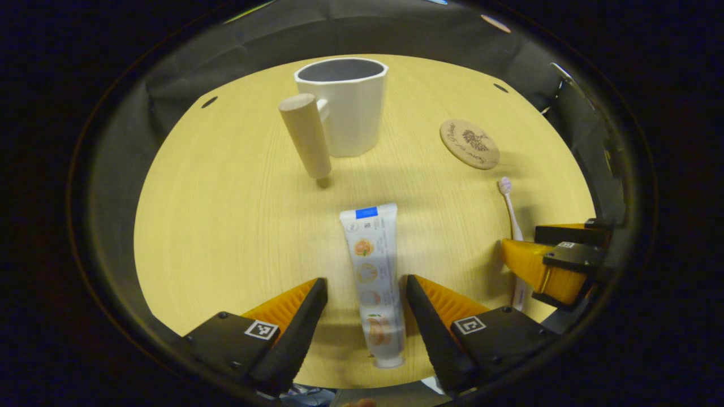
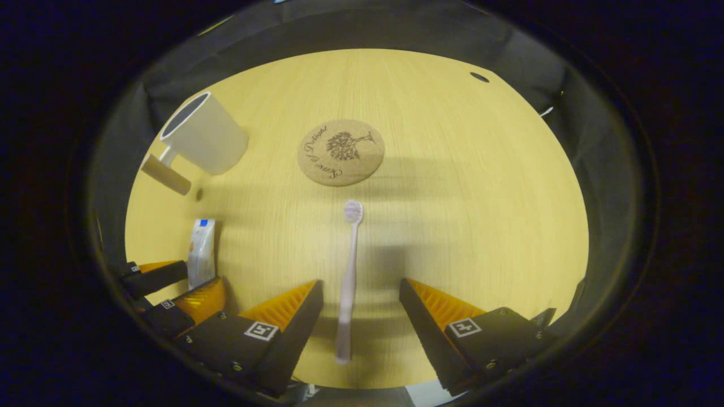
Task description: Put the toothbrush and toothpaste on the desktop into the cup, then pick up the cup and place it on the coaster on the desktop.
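Toothpaste [image 1: 374, 277] lies flat on the wooden desktop [image 1: 226, 226] in the left gripper view, its cap end nearest the camera, between the spread fingers of the left gripper [image 1: 366, 299], which stand apart on either side of the tube without touching it. Beyond the tube stands the white cup [image 1: 346, 104], upright, with a wooden handle [image 1: 306, 135] on its left. Right of the cup lies the round cork coaster [image 1: 469, 143].

In the right gripper view the toothbrush [image 2: 349, 265] lies with its bristle head pointing toward the coaster [image 2: 341, 152], just short of it. The right gripper [image 2: 361, 308] straddles the brush handle, fingers parted and clear of it. Left of the coaster sits the cup [image 2: 205, 134], well apart.
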Demonstrator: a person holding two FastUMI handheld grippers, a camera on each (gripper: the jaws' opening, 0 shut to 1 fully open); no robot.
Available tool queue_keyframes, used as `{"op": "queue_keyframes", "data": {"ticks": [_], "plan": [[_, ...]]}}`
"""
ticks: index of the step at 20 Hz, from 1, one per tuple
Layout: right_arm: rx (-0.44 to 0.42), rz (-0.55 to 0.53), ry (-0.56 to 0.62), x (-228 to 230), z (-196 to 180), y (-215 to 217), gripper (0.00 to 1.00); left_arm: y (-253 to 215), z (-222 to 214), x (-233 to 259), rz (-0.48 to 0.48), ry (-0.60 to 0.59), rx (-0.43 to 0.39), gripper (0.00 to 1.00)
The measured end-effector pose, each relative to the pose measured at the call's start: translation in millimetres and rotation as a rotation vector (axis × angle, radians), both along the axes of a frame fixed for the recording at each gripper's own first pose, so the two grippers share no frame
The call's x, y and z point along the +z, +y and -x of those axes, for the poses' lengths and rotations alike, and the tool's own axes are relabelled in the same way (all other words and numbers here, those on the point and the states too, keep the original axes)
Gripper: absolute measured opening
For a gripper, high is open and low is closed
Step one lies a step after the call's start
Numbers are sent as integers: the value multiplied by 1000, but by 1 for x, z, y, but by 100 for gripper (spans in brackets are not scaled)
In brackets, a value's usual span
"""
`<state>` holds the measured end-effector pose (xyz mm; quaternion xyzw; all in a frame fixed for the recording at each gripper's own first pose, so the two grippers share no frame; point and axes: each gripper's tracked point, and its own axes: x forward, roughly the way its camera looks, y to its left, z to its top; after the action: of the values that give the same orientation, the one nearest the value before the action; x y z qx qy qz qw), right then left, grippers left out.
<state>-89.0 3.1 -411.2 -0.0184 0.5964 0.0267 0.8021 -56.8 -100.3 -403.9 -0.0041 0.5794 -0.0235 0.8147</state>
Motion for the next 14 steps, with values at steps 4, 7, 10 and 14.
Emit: {"op": "queue_keyframes", "data": {"ticks": [4, 7, 10, 14], "plan": [[-2, 0, 18, 0, 3, 1, 83, 2, -1, 0, -6, 11, 6, 93], [-7, -5, 34, 0, 5, 4, 58, 4, -1, -1, -8, 15, 7, 70], [16, -6, 55, 0, 8, 6, 42, 3, -1, -2, -10, 34, 0, 59], [26, -9, 63, -2, 11, 8, 42, 6, -2, -2, -20, 49, -6, 58]]}}
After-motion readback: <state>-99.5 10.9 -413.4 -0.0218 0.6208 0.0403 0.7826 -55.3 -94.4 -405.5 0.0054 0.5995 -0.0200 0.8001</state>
